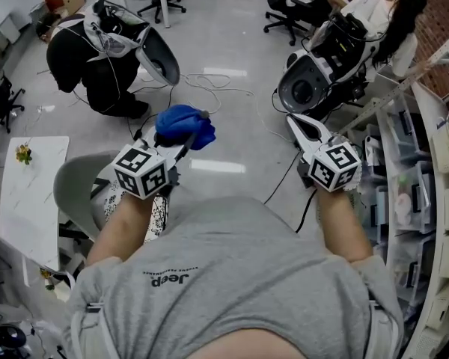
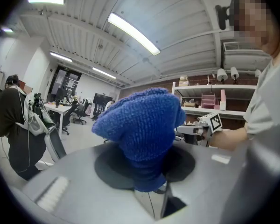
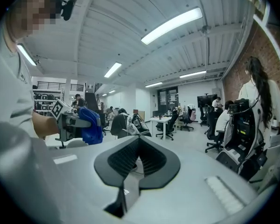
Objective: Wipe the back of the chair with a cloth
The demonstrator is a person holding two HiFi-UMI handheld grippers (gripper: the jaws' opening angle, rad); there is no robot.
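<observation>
- One white surface is seen at the far left of the head view, with a grey chair just beside its right edge.
- Beyond the chair, a person in dark clothes is seen crouched on the pale floor.
- The left hand-held gripper is held out above and to the right of the chair. Its marker cube is turned towards the camera.
- A blue cloth is clamped between the jaws of that hand-held gripper and is bunched into a lump past their tips. It is held up in the air and is apart from the chair.
- In the left gripper view the cloth fills the middle of the picture, and its lower end is pinched where the jaws meet.
- The right hand-held gripper is held level with the left one and well apart from it. Nothing is carried by it.
- In the right gripper view its jaws are seen pressed together, with no gap and nothing between the ribbed pads.
- A black cable is seen trailing over the floor below the right hand-held gripper.
- Shelving stacked with clear boxes is seen along the right edge, and a seated person is seen at the upper right.
</observation>
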